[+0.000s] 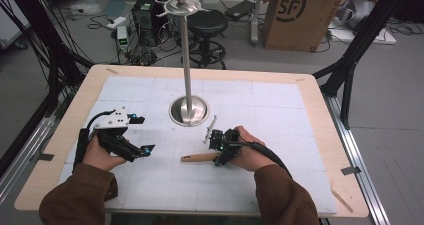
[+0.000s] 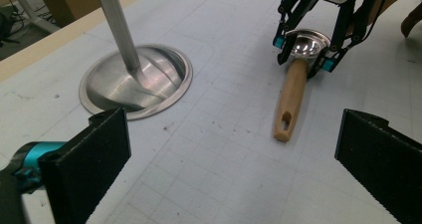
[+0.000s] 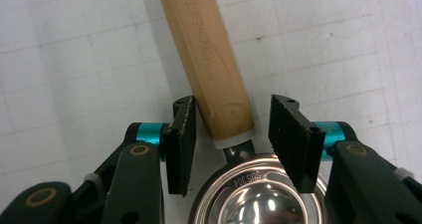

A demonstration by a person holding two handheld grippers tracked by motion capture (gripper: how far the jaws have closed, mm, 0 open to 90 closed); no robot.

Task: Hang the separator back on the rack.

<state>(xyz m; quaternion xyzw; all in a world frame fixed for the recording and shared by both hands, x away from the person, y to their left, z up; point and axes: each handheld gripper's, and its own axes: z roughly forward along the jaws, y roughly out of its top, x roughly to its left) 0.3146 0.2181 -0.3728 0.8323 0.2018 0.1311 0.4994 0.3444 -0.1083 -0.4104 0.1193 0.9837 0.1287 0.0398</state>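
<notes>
A small shiny metal ladle with a long wooden handle (image 2: 289,97) is lying flat on the white grid mat (image 1: 280,110), its handle pointing toward the left gripper (image 1: 141,134). The right gripper (image 3: 231,134) is sitting over it, jaws open on both sides of the handle's bowl end, not squeezing. The left gripper is waiting open, farther away. The ladle's bowl is holding nothing. The tall silver stand (image 1: 188,65) is standing near

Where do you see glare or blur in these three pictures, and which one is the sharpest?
High view: soft and low in detail, with mild glare on the stand base. Left gripper view: bright reflections on the ladle bowl; its own near jaws look slightly soft. Right gripper view: sharpest, the stamp on the wooden handle is visible, with a highlight in the bowl.
</notes>
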